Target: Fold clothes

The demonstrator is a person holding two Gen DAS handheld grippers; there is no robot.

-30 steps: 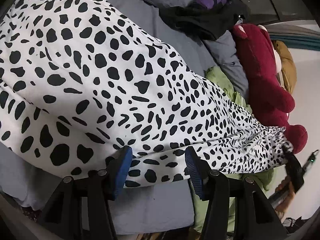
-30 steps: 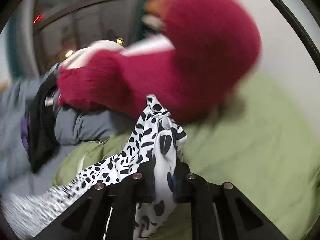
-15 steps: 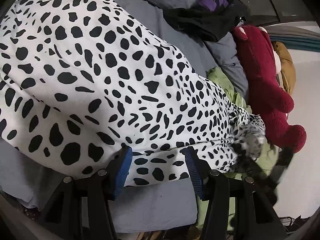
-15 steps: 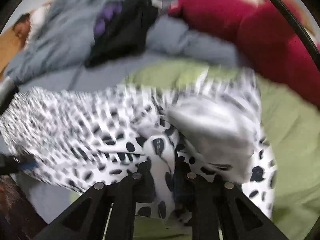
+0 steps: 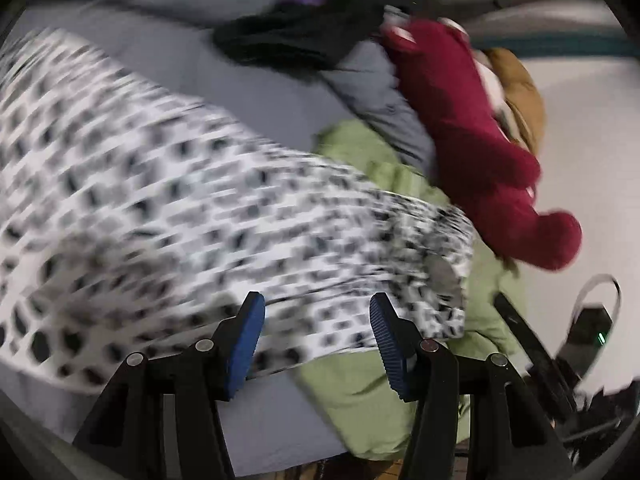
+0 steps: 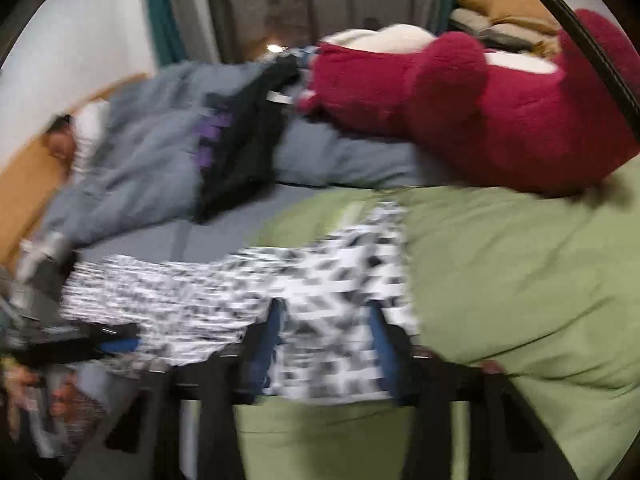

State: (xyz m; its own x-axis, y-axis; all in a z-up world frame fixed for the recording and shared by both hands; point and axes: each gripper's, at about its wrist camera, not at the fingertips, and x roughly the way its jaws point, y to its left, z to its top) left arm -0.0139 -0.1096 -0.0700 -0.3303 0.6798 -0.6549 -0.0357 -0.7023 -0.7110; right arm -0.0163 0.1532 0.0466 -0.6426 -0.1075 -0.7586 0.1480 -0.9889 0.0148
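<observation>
A white garment with black spots (image 5: 208, 216) lies spread on the grey bed sheet (image 5: 264, 424), its right end over a green blanket (image 5: 360, 392). My left gripper (image 5: 316, 340) hovers at the garment's near edge, open, with nothing between its blue pads (image 5: 244, 344). In the right wrist view the garment's folded-over end (image 6: 320, 280) rests on the green blanket (image 6: 500, 280). My right gripper (image 6: 328, 336) straddles that end and its jaws are opening. Cloth lies loosely between the fingers, and the pads (image 6: 272, 332) no longer press it. Both views are blurred by motion.
A dark red plush toy (image 6: 480, 104) lies at the bed's far side by the wall. A black and purple garment (image 6: 240, 144) rests on a grey duvet (image 6: 132, 152). A person appears to lie at the far left (image 6: 64, 144). The left gripper (image 6: 116, 342) shows at the left edge.
The right gripper swung the garment's end back over the garment and onto the green blanket, then spread its jaws off the cloth. The left gripper rose and drew back from the garment's edge.
</observation>
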